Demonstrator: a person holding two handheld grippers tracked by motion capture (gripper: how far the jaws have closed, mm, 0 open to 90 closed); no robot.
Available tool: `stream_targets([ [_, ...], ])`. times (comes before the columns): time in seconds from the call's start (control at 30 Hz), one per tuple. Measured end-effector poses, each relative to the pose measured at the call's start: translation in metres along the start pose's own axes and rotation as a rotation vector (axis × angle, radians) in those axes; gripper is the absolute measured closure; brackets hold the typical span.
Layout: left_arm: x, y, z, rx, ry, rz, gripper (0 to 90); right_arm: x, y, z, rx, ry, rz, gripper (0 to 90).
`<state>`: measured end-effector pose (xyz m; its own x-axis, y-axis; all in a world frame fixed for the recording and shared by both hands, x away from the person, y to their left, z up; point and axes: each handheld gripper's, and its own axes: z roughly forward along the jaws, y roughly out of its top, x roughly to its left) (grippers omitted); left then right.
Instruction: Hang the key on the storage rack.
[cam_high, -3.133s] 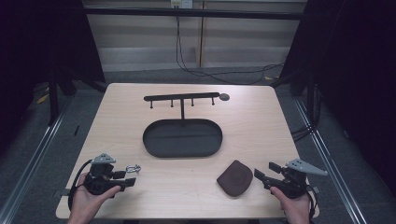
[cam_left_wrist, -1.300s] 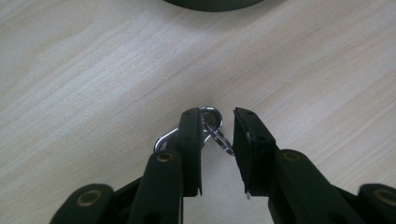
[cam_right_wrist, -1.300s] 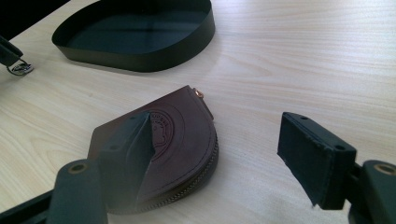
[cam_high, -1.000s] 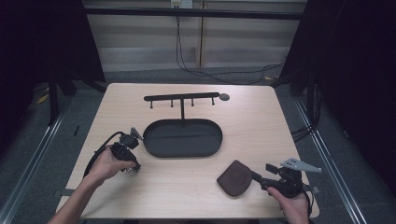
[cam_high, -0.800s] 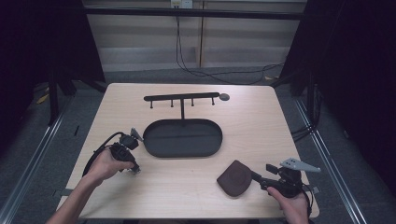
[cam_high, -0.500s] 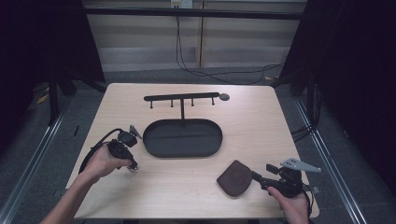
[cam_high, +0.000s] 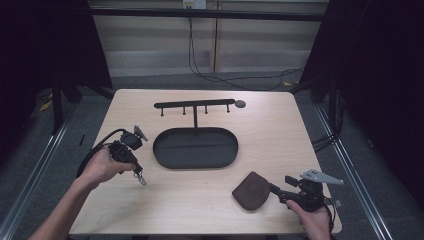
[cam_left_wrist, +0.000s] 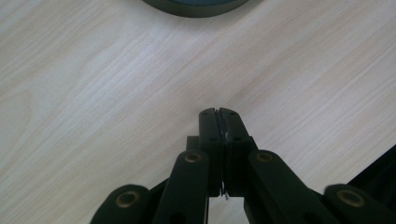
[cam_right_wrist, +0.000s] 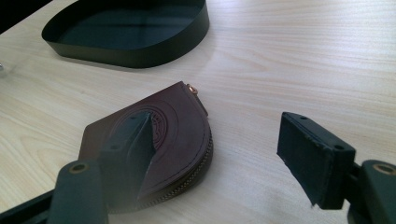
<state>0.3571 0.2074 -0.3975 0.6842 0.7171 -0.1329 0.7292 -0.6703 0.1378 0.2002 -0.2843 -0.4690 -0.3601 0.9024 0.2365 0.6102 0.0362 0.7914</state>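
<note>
1 pouch (cam_right_wrist: 159, 140) beside right tongs (cam_right_wrist: 224, 154)

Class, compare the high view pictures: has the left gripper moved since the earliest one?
Yes. The left gripper has moved from the table's near left corner up toward the left end of the black oval metal tray, jaws shut on something small and metallic.

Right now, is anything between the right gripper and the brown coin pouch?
Nothing visible. The right gripper stands open right at the brown coin pouch; one jaw already overlaps it in the right gripper view. The black oval tray lies beyond, apart from the pouch.
</note>
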Motion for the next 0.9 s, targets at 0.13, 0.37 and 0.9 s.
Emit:
stream_targets([
  [0.13, 0.001, -0.001, -0.007, -0.006, 0.007, 0.000, 89.3, 0.000, 0.000, 0.000, 0.000, 0.001, -0.001, 26.9],
  [0.37, 0.001, -0.001, -0.016, -0.005, 0.023, -0.002, 89.4, 0.000, 0.000, 0.000, 0.000, -0.002, -0.002, 26.9],
  [0.9, 0.004, -0.004, -0.042, -0.043, 0.016, 0.038, 89.3, -0.001, 0.000, 0.001, 0.000, 0.000, 0.006, 26.9],
])
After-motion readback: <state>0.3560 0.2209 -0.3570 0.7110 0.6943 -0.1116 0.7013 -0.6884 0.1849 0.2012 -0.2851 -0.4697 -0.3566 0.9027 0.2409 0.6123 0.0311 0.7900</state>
